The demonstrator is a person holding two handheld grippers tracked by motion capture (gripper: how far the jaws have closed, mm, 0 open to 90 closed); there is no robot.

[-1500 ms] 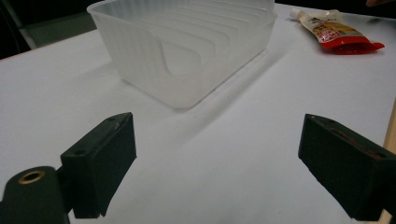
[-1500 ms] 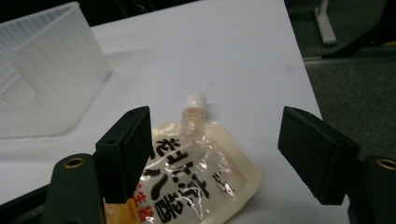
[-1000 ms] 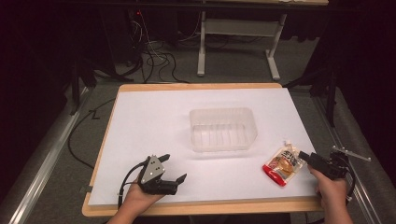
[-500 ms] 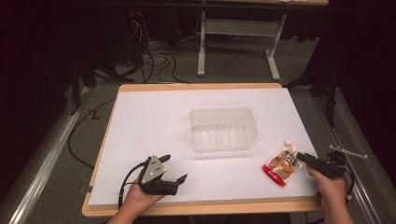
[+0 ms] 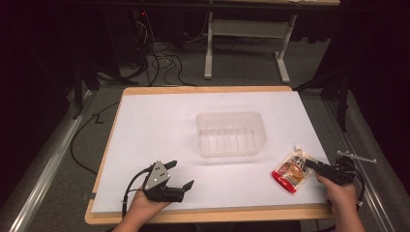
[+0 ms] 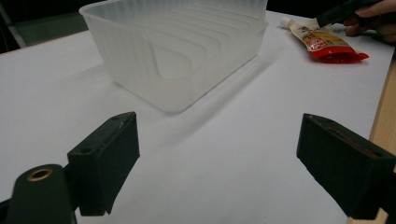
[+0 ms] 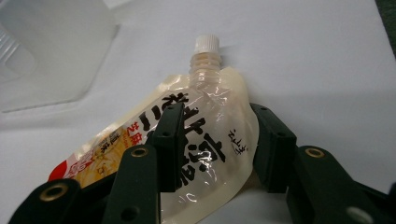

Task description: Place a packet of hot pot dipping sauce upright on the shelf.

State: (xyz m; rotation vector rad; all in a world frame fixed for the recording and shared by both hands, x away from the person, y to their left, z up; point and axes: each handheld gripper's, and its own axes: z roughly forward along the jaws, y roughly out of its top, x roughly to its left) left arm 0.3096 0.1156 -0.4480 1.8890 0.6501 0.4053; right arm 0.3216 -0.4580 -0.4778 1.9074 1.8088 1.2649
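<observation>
Your right gripper view shows the pouch's (image 7: pixel 196 140) white cap. Your right gripper (image 7: pixel 217 144) squeezes the pouch; your left gripper (image 6: pixel 233 163) is wide apart, holding nothing.

The pouch (image 7: pixel 196 140) carries bold black East Asian characters down its clear front. Smaller orange characters run beside them, too small to make out.

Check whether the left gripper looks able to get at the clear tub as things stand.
Probably yes: the left gripper is open, and bare white sheet lies between it and the tub; the pouch sits off at the right gripper.
</observation>
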